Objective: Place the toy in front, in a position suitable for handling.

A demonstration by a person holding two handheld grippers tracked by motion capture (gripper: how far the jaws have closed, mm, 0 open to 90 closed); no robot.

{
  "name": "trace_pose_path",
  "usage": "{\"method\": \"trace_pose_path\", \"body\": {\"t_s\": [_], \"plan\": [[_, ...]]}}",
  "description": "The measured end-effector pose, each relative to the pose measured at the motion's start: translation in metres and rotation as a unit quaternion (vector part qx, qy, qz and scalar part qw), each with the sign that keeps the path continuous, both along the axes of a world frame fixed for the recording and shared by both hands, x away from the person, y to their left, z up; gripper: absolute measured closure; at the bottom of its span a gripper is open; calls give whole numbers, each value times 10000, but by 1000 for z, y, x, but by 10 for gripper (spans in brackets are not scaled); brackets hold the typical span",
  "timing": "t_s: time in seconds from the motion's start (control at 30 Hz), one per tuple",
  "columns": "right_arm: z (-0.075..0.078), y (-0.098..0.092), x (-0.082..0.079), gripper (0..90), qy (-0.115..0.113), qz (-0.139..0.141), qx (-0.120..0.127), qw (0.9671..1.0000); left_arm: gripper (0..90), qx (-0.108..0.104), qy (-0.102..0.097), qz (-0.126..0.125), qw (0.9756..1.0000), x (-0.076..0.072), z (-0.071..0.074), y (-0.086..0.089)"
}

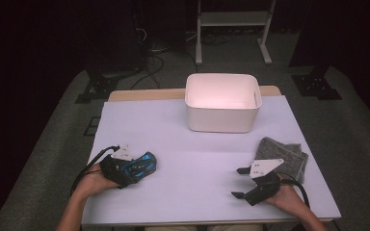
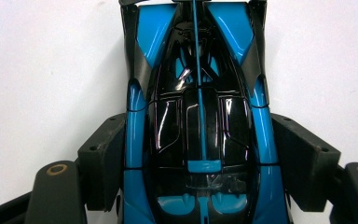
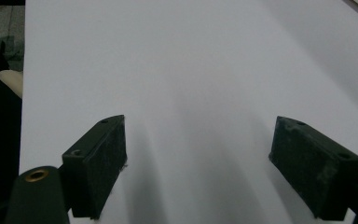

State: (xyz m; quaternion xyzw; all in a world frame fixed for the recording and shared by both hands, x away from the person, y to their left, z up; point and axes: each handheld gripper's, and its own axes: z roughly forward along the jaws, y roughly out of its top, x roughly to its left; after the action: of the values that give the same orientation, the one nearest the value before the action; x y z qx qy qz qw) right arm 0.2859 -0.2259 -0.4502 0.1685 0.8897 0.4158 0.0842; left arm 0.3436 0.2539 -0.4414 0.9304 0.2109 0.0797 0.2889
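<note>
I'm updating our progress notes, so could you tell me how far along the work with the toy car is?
Nothing looks finished: the white bin appears empty. In hand: the left gripper has its jaws against the sides of the blue and black toy car, which sits on the table. Left: probably lifting it, perhaps into the bin. The right gripper is open, beside the grey cloth.

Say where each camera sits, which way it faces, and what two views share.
High view: above the person's side, looking forward and down on the table; forearms, both grippers.
Left gripper view: on the left gripper, along its jaws flanking the blue toy car.
Right gripper view: on the right gripper, over bare table.
Shared: the car, high and left.
</note>
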Motion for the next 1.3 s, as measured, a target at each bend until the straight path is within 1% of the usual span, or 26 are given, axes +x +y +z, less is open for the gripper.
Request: {"method": "trace_pose_path", "body": {"t_s": [0.17, 0.27, 0.6, 0.63, 0.8, 0.83, 0.87, 0.93, 1.07, 1.17, 1.3], "plan": [[0, 0, 0, 172, 9, -19, -16, 10000, 259, -3, 36, -27, 10000, 1, 1, 0], [0, 0, 0, 172, 22, -26, -11, 10000, 260, -4, 3, -53, 10000, 0, 0, 1], [1, 0, 0, 172, -2, -23, 28, 10000, 260, -25, 5, -85, 10000, 0, 1, 1], [1, -1, 0, 172, 0, -21, 31, 10000, 260, -24, -11, -70, 10000, -1, 1, 1], [1, 0, -1, 172, -4, -18, 34, 10000, 260, -45, 35, -67, 10000, -1, 1, 2], [1, 0, -1, 172, -5, -18, 35, 10000, 260, -39, 7, -52, 10000, -1, 1, 3], [1, -1, 0, 172, -12, -15, 38, 10000, 261, -70, 16, -47, 10000, -1, 1, 3], [1, -1, 0, 172, -6, -18, 40, 10000, 260, -96, 12, -40, 9999, -1, 2, 3], [1, 0, -1, 172, 2, -21, 33, 10000, 260, -19, 0, -49, 10000, -2, 4, 3], [1, -1, -1, 172, -10, -24, 48, 10000, 260, -73, -5, -60, 10000, -2, 6, 3], [2, -1, 0, 172, -15, -19, 84, 10000, 260, -45, -49, -91, 9999, -3, 11, 1]]}}
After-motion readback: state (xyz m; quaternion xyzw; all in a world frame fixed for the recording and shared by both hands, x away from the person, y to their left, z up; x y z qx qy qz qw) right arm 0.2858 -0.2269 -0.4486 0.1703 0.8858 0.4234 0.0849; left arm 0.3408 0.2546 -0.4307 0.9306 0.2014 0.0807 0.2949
